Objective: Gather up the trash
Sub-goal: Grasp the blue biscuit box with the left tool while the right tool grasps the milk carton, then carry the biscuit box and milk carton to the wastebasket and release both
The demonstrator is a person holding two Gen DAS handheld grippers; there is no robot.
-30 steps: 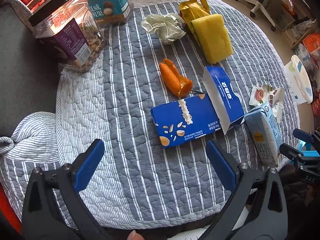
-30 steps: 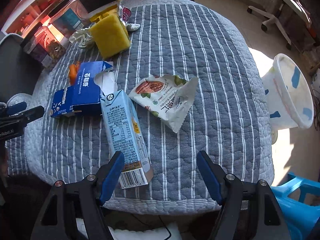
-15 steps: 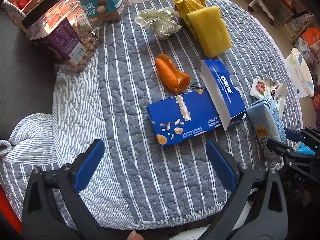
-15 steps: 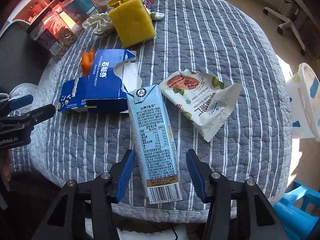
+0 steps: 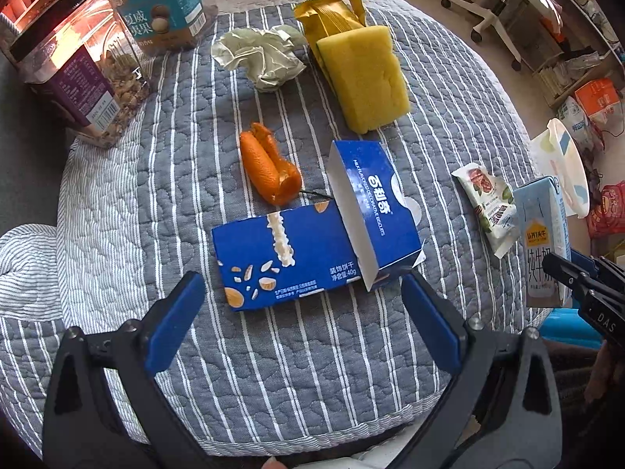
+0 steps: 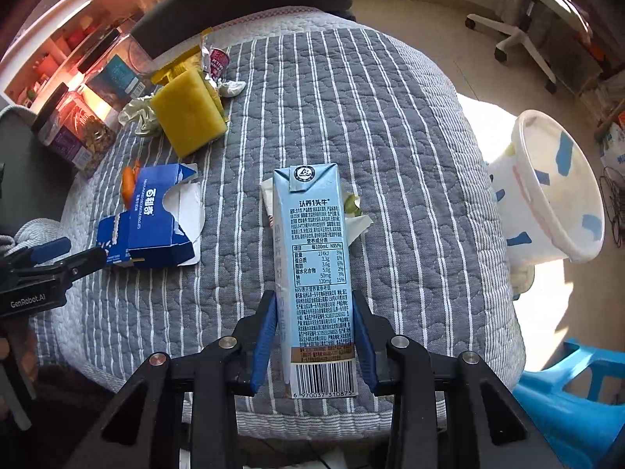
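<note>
My right gripper [image 6: 314,336] is shut on a light blue milk carton [image 6: 316,273] and holds it raised above the striped grey table cover [image 6: 390,148]. The carton also shows in the left wrist view [image 5: 541,242], with a nut snack wrapper [image 5: 490,203] beside it. My left gripper [image 5: 300,320] is open and empty, just in front of an opened blue biscuit box [image 5: 312,242]. Orange peel [image 5: 269,168], crumpled paper [image 5: 261,54], a gold wrapper [image 5: 332,11] and a yellow sponge [image 5: 367,78] lie beyond. A white bin [image 6: 547,191] stands right of the table.
Two clear snack jars [image 5: 82,74] stand at the table's far left edge. A blue plastic stool [image 6: 574,402] stands low on the right near the bin. An office chair base [image 5: 488,15] is on the floor behind.
My right gripper has closed on the milk carton and lifted it off the table, over the snack wrapper. My left gripper has moved a little closer to the blue box, still open.
</note>
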